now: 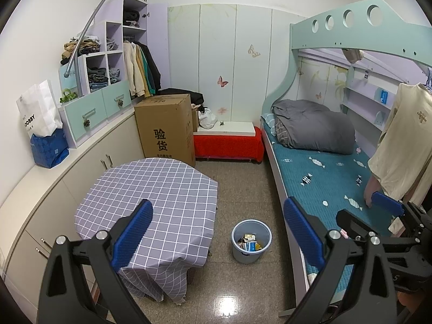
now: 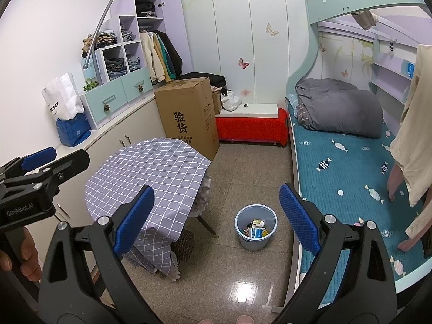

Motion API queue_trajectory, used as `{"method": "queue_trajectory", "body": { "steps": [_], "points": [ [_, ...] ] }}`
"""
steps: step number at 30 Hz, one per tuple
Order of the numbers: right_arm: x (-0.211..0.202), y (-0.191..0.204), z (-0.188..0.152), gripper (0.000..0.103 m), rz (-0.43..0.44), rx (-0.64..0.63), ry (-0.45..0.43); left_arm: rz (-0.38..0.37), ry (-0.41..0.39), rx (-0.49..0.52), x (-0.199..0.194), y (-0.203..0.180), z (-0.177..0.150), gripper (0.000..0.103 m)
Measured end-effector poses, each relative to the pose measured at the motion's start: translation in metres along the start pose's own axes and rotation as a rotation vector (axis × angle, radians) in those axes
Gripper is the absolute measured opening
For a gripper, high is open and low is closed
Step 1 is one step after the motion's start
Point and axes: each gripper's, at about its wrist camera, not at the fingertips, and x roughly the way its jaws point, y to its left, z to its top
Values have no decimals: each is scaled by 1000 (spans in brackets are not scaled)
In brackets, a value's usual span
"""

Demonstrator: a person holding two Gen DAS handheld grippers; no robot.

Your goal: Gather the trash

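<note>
A pale blue trash bin [image 1: 247, 256] [image 2: 253, 243] stands on the floor between the table and the bed. Wrappers and small packets [image 1: 249, 243] [image 2: 256, 229] lie in its bottom. My left gripper [image 1: 217, 232] hangs open and empty above and short of the bin. My right gripper [image 2: 216, 218] is likewise open, with nothing between its blue pads [image 2: 133, 218]. Each gripper shows at the side of the other's view. Both are well above the floor, apart from the bin.
A round table under a checked grey cloth [image 1: 151, 199] [image 2: 145, 172] stands left of the bin. A bunk bed with a teal mattress [image 1: 324, 178] [image 2: 345, 167] runs along the right, a cream shirt [image 1: 402, 145] hanging over it. A cardboard box [image 1: 164, 129] and a red bench [image 1: 229, 143] stand behind.
</note>
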Motion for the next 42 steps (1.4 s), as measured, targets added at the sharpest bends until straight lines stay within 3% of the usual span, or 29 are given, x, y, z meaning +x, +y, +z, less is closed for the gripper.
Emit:
{"method": "queue_trajectory", "body": {
  "steps": [42],
  "points": [
    [11,7,0,92,16,5,30,2,11,11,9,10,-3,95]
  ]
}}
